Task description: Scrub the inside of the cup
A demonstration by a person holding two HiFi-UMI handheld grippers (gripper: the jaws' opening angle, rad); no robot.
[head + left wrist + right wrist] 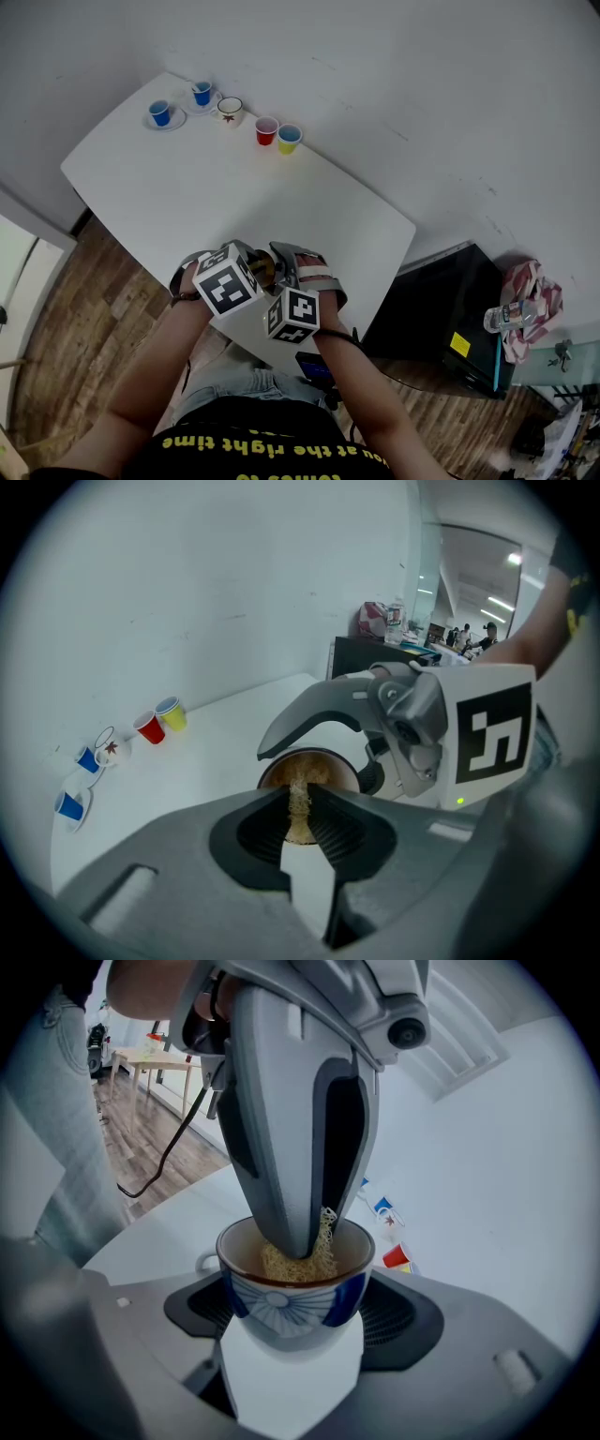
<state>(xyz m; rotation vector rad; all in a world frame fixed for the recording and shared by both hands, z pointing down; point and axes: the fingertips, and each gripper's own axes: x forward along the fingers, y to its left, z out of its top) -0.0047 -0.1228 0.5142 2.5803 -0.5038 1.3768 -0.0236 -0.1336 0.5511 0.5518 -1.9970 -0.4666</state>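
Right gripper (294,1330) clamped around the cup (272,1297). Left gripper (300,808), tips inside the cup, pinches a tan scourer (281,1265).

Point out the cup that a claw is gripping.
The blue-and-white patterned cup, clamped in the right claw; the other cups stand free at the table's far end.

At table's (234,202) near edge, cup (295,1309) with scrubber (302,1262) inside — other cups (266,130) behind
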